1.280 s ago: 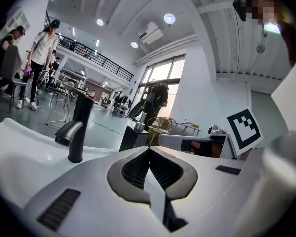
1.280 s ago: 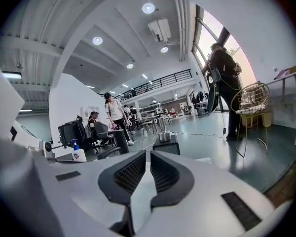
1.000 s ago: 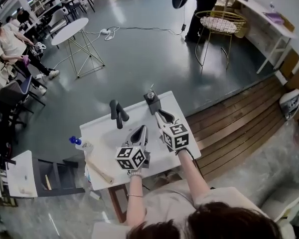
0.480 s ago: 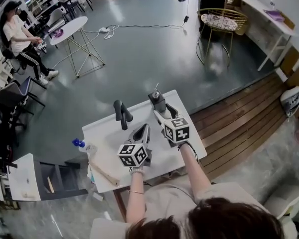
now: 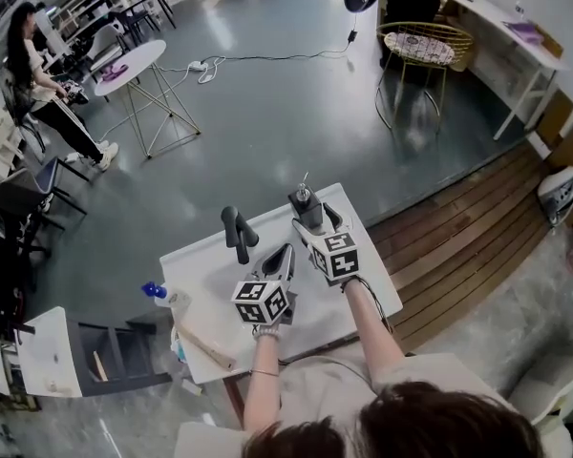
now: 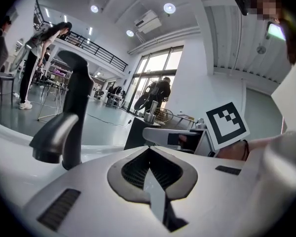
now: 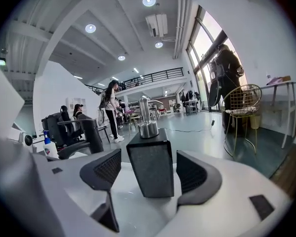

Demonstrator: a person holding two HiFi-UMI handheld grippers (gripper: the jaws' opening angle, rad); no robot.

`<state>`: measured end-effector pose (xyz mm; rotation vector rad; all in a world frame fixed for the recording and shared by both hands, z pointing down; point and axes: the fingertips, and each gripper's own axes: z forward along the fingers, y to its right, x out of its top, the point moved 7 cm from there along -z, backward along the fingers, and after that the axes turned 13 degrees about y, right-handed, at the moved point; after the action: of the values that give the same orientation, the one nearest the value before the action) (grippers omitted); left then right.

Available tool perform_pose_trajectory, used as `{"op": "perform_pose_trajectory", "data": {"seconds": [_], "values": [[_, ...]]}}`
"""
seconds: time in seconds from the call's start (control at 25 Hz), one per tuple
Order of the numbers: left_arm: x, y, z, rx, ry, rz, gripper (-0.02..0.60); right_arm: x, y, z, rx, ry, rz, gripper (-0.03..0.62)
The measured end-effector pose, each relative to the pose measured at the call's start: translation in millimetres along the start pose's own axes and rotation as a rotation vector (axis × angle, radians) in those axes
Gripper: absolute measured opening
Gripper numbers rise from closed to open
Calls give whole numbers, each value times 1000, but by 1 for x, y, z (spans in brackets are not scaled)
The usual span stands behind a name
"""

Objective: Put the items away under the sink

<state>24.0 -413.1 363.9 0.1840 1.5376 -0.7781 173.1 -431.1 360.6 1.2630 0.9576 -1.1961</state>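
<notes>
Dispenser (image 7: 149,154) upright between right gripper (image 7: 151,174) jaws, just opening wide, untouched; left gripper (image 6: 149,174) closed, empty.

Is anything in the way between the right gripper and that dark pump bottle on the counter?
Nothing visible. The right gripper has just been opening its jaws, and the soap dispenser stands right between them, with a slim gap on each side.

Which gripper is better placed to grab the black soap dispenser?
Right. The right gripper has just been opening its jaws, which now straddle the soap dispenser without pressing it. The left gripper is shut, over by the faucet.
</notes>
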Motion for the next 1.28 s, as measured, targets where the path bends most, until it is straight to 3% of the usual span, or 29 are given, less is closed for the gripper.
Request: {"op": "perform_pose_trajectory", "data": {"seconds": [0.88, 1.28], "values": [[-5, -18, 10, 1, -51, 11, 0, -15, 2, 38, -79, 11, -32, 348], [-6, -18, 8, -14, -66, 17, 0, -15, 3, 38, -93, -43, -57, 337]]}}
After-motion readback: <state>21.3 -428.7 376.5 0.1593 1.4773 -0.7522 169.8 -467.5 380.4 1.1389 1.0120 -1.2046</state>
